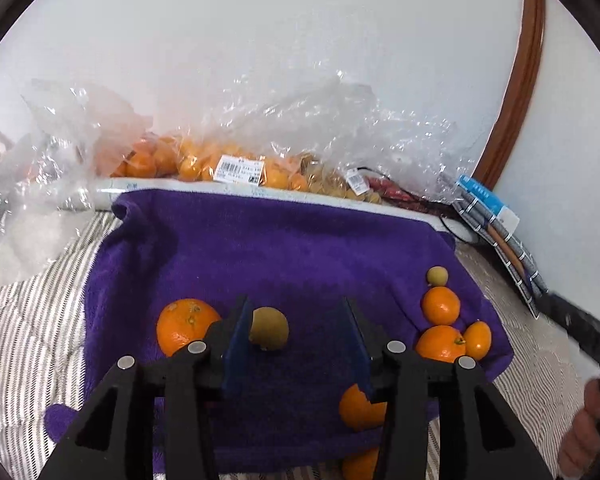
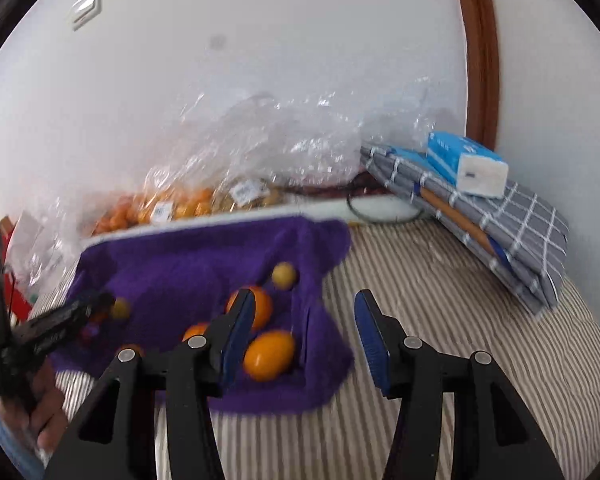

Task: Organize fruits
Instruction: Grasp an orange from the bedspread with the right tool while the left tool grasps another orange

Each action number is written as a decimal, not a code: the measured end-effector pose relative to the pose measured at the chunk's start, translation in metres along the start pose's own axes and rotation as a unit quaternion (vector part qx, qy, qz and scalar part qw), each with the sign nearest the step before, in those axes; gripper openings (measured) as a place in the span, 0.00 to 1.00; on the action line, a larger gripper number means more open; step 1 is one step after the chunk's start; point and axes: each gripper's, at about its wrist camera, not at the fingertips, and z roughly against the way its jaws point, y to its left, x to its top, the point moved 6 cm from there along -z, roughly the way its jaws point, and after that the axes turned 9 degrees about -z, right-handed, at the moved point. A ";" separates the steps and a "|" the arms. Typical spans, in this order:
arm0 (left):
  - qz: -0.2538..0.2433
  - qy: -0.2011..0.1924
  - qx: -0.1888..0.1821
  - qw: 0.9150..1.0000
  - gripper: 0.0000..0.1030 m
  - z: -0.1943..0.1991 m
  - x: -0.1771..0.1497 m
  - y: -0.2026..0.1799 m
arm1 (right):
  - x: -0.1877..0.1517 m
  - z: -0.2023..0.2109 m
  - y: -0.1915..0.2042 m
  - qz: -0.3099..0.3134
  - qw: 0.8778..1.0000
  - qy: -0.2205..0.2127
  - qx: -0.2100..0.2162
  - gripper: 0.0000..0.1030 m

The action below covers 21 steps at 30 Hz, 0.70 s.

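A purple towel (image 1: 260,248) lies on striped bedding with loose fruit on it. My left gripper (image 1: 295,304) is open above it; a brownish-green round fruit (image 1: 270,328) sits on the towel just inside its left finger, well clear of the right pad. A large orange (image 1: 184,324) lies left of that finger. At the towel's right are two oranges (image 1: 440,306), a kumquat (image 1: 478,339) and a small pale fruit (image 1: 437,276). My right gripper (image 2: 305,296) is open and empty over the towel's (image 2: 188,268) right edge, with the kumquat (image 2: 269,354) and an orange (image 2: 260,308) by its left finger.
Clear plastic bags of oranges and brown fruit (image 1: 228,164) stand against the white wall behind the towel. A folded grey checked cloth (image 2: 500,232) with a blue tissue pack (image 2: 464,162) lies at the right. Striped bedding (image 2: 440,320) surrounds the towel. A hand (image 2: 48,412) holds the left gripper.
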 end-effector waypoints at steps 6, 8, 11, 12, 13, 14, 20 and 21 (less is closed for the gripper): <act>-0.010 -0.010 0.025 1.000 0.42 0.026 0.002 -0.001 | -0.037 0.035 0.010 0.023 1.000 0.015 -0.002 0.50; -0.016 0.005 0.041 0.999 0.42 0.038 -0.002 -0.002 | -0.051 0.043 0.016 0.029 0.999 0.027 0.007 0.50; -0.024 0.015 0.036 0.999 0.42 0.059 -0.016 -0.002 | -0.068 0.049 0.024 0.037 0.999 0.033 0.010 0.50; -0.030 0.021 0.044 0.998 0.42 0.065 -0.021 0.001 | -0.072 0.050 0.027 0.038 0.999 0.035 0.014 0.50; -0.035 0.023 0.050 0.998 0.42 0.069 -0.026 0.003 | -0.077 0.049 0.030 0.038 0.998 0.038 0.019 0.50; -0.041 0.025 0.057 0.997 0.42 0.074 -0.032 0.007 | -0.082 0.048 0.034 0.039 0.998 0.041 0.024 0.49; -0.024 0.049 0.077 0.996 0.43 0.086 -0.067 0.038 | -0.106 0.038 0.053 0.051 0.996 0.063 0.040 0.47; -0.019 0.049 0.076 0.996 0.43 0.086 -0.070 0.041 | -0.109 0.036 0.056 0.052 0.996 0.066 0.043 0.47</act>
